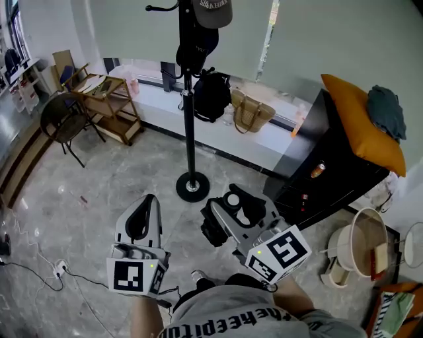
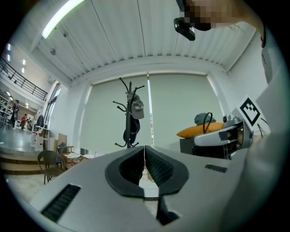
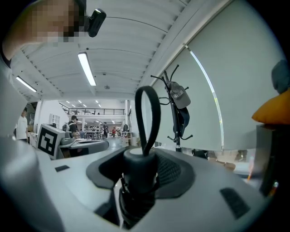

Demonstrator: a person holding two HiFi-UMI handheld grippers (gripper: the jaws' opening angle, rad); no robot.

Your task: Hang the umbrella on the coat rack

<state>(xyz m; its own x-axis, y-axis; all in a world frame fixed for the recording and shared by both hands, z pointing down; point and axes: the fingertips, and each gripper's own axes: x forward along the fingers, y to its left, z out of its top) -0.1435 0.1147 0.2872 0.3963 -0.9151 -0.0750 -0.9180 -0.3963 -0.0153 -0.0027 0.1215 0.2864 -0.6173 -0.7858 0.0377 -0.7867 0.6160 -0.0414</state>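
Observation:
A folded black umbrella (image 1: 215, 226) is clamped in my right gripper (image 1: 242, 206), with the jaws shut around its handle. In the right gripper view the handle (image 3: 137, 168) stands between the pads and its black wrist loop (image 3: 148, 118) rises above them. My left gripper (image 1: 149, 199) is beside it on the left, jaws shut with nothing between them (image 2: 144, 156). The black coat rack (image 1: 190, 119) stands ahead on a round base (image 1: 192, 187). It carries a grey cap (image 1: 213, 12) and a dark cap (image 1: 195, 47). Both gripper views show the coat rack (image 2: 130, 118) (image 3: 175, 113) some way off.
A black bag (image 1: 211, 96) and a tan handbag (image 1: 251, 112) sit on the window ledge behind the rack. A black cabinet (image 1: 330, 165) with an orange cushion (image 1: 363, 122) is at right, a bucket (image 1: 363, 241) near it. A wooden trolley (image 1: 109, 99) and chair (image 1: 63, 122) stand at left.

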